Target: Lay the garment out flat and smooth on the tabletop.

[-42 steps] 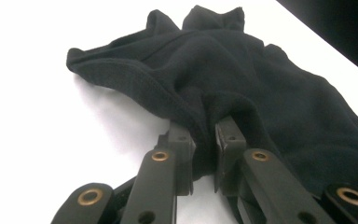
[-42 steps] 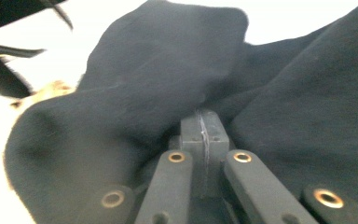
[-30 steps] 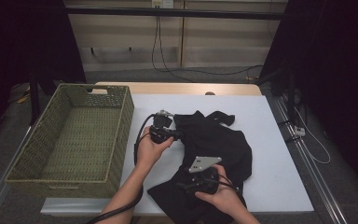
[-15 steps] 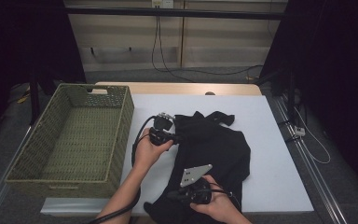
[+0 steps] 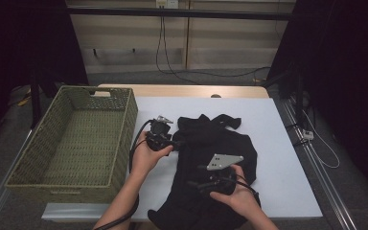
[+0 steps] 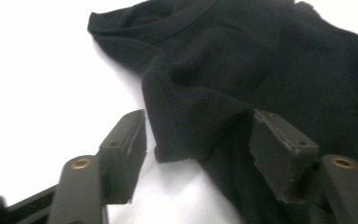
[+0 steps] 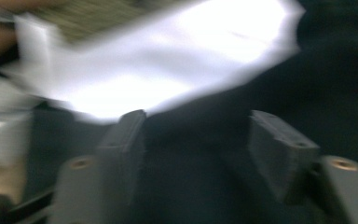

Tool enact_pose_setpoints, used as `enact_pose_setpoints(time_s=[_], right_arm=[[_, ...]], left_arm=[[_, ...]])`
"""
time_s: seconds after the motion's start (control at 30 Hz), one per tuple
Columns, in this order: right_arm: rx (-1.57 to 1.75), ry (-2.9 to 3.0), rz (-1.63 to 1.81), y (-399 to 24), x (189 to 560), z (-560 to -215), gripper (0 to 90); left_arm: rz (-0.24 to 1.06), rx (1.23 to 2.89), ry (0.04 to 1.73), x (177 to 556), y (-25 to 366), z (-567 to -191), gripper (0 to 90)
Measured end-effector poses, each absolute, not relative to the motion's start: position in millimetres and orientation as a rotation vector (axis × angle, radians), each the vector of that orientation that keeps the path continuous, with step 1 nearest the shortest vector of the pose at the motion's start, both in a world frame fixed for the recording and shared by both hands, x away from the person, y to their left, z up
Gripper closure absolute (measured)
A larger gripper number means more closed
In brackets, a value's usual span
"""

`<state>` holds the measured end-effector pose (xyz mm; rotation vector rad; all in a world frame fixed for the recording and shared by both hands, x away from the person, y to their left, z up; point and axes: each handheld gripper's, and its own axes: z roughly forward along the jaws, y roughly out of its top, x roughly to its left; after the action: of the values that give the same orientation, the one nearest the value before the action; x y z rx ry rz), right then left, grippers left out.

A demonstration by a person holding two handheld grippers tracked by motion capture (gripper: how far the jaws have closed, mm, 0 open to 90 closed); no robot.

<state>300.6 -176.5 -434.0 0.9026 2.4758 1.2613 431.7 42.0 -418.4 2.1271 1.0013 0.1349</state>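
Both claws freshly opened and empty: left claw (image 6: 198, 140) astride black garment (image 5: 220, 148) edge, right claw (image 7: 196, 140) above it.

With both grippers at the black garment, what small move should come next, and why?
Probably close the left gripper on the black garment: its jaws have just been opening and stand apart, with a folded corner of cloth lying loose between them. The right gripper, also just opened, hovers over the cloth, gripping nothing.

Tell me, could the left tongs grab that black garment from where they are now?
Probably yes. The left tongs have just been opening and stand apart, with a folded edge of the black garment lying between them on the white table. Nothing blocks the way.
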Motion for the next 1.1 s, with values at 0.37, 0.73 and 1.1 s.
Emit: enact_pose_setpoints(time_s=[0.37, 0.73, 1.1], right_arm=[[0.927, 2.507, 1.134, -182.5, 314.6, -458.4, 89.5], [0.815, 2.764, 1.266, -171.3, 285.1, -453.8, 90.0], [0.883, 2.566, 1.332, -178.1, 290.3, -437.6, 50.6]], left_arm=[[0.175, 2.099, 1.029, 431.0, 49.1, -416.8, 22.7], [0.190, 2.078, 1.035, 432.1, 51.0, -413.4, 14.7], [0.197, 2.085, 1.035, 432.5, 50.6, -416.4, 14.8]])
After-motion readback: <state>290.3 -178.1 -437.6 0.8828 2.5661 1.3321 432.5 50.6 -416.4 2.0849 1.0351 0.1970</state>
